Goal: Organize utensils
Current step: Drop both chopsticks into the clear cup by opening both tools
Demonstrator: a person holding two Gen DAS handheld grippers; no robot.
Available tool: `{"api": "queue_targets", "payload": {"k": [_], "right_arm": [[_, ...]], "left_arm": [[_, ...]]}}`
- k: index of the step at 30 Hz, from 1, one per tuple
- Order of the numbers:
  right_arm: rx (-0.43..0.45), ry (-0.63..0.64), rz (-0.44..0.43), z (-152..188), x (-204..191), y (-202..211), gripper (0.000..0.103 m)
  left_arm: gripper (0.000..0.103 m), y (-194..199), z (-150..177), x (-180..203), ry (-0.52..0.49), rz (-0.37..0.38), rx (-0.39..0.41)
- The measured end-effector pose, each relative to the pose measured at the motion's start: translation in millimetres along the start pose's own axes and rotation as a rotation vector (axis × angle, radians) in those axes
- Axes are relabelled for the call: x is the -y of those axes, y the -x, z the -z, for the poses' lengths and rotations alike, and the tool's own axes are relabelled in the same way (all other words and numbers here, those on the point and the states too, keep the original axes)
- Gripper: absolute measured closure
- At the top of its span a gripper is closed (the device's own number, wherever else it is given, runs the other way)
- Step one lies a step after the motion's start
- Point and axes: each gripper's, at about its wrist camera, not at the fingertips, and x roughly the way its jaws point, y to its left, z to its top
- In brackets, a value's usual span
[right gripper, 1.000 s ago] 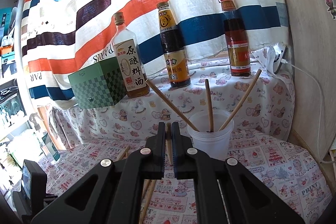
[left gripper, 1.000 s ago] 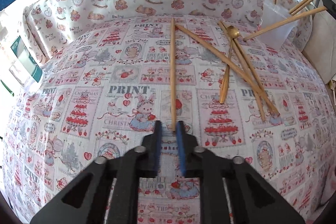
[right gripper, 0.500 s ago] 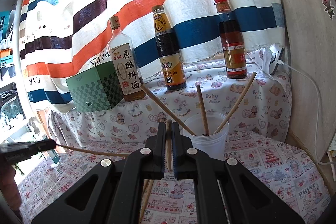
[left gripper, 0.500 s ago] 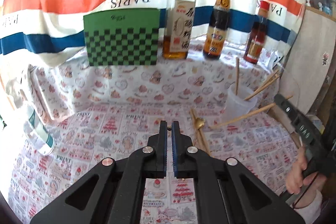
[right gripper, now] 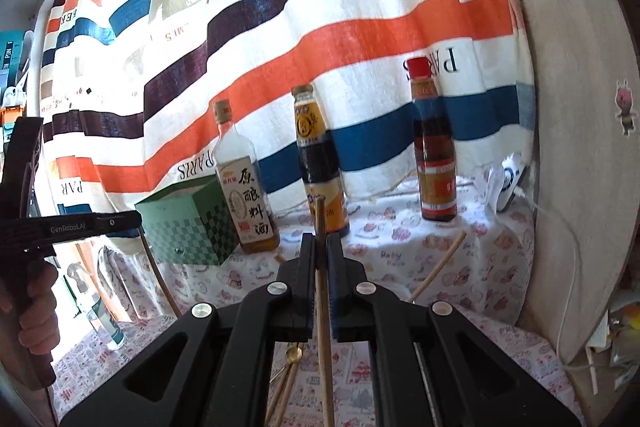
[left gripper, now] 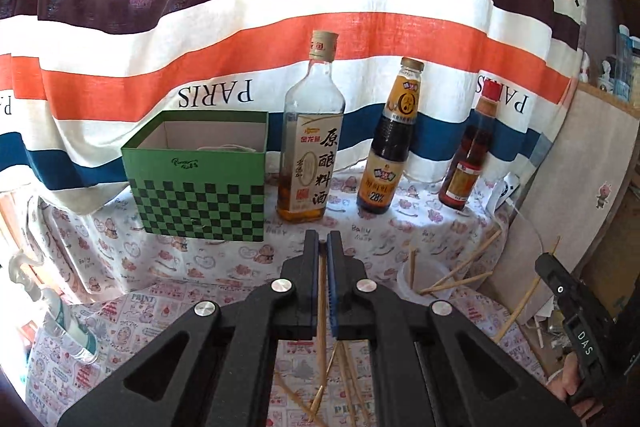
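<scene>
Left gripper (left gripper: 323,241): jaws pinching one wooden chopstick (left gripper: 321,311) that hangs down between them. Right gripper (right gripper: 321,243): jaws clamped on second chopstick (right gripper: 322,307), tip rising above them. Ahead-right of left gripper: plastic cup (left gripper: 430,277) holding chopsticks. Below both: loose chopsticks (left gripper: 352,379), gold spoon (right gripper: 294,355).

Counts on the worktop

Three bottles (left gripper: 311,143) at 12 o'clock, one green box (left gripper: 200,183) at 10, one cup (left gripper: 424,277) at 3, one spoon (right gripper: 294,355), two tongs (left gripper: 323,247), each pinching one chopstick (right gripper: 322,303).
</scene>
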Motion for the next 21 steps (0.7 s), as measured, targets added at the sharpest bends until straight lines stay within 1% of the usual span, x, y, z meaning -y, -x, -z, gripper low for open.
{"api": "queue_targets", "payload": {"k": [3,5,7,8,12,14,16,18,21], "right_arm": [[0.047,0.009,0.016,-24.1,0.4,-4.3,0.097],[0.081,0.002,0.031,-37.6,3.7,-11.6,0.097],[0.106,-0.017,0.046,-47.4,10.7,-22.6,0.097],[0.121,-0.029,0.051,-50.2,15.9,-28.0,0.097],[0.227,-0.078,0.105,-44.4,40.2,-41.2,0.097],[0.277,-0.112,0.11,-37.2,54.8,-42.2,0.097],[0.256,-0.111,0.122,-37.4,63.6,-50.2,0.097],[0.279,-0.119,0.137,-34.7,71.3,-53.0,0.097],[0.299,-0.071,0.184,-29.6,73.3,-62.0,0.097]], "left_arm": [[0.1,-5.7,-10.0,13.6,-0.011,0.022,0.034],[0.1,-9.2,-15.5,22.5,-0.013,0.055,0.05],[0.1,-16.4,-21.0,31.0,0.012,0.114,0.048],[0.1,-20.1,-22.9,34.6,0.025,0.12,0.047],[0.1,-31.6,-30.6,62.7,0.004,0.161,0.063],[0.1,-34.5,-32.2,72.9,-0.004,0.181,0.083],[0.1,-36.5,-32.8,78.5,0.007,0.202,0.113],[0.1,-42.0,-36.0,82.4,0.024,0.228,0.127],[0.1,-56.0,-45.9,88.9,0.042,0.224,0.129]]}}
